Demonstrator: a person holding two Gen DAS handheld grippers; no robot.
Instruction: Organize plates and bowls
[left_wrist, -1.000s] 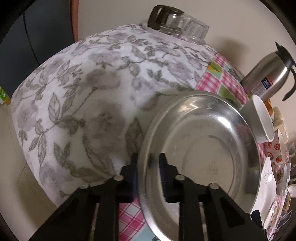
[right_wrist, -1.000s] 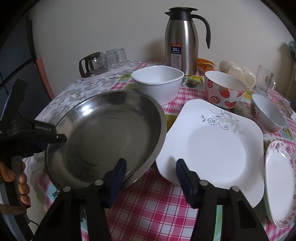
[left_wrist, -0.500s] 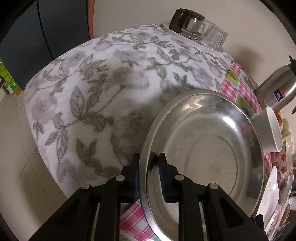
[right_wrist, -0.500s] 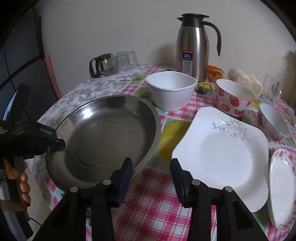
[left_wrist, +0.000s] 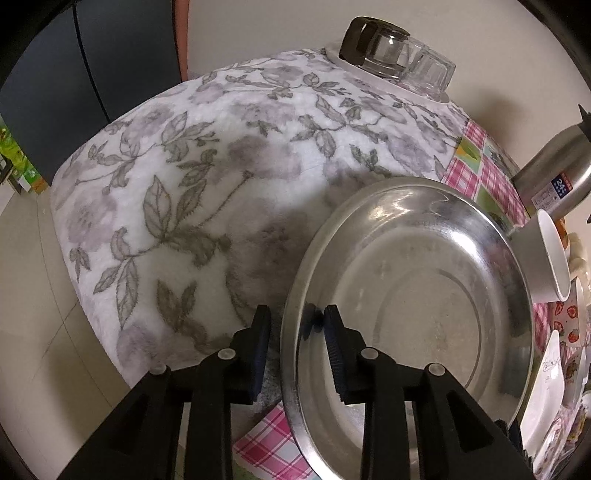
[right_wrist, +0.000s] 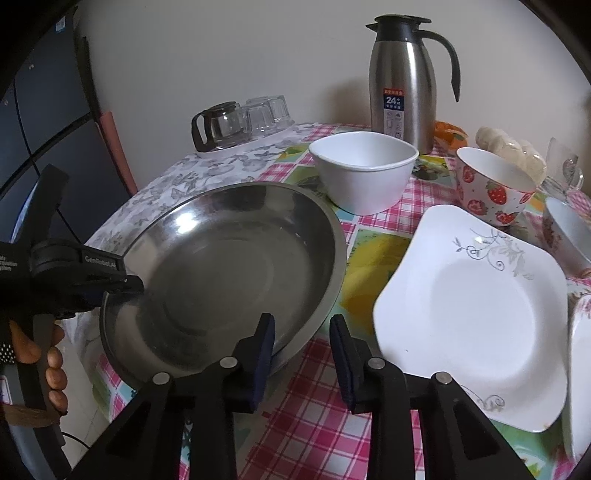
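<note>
Wide shallow steel basin (right_wrist: 229, 266) upright at the table's left edge, empty. White deep bowl (right_wrist: 364, 171) just behind it, upright. Square white plate (right_wrist: 476, 314) with grey vine print lies flat to its right, apart. Strawberry bowl (right_wrist: 493, 186) behind the plate, tilted.

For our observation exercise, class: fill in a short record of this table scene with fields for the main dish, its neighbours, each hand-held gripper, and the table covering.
main dish: steel basin, empty, at the table's near edge
neighbours: white bowl; square white plate; strawberry bowl
left hand-held gripper: straddles the basin rim, jaws opening, pads off it
right hand-held gripper: jaws closing over the checked cloth, nothing between them
covering: floral cloth beside pink checked cloth
</note>
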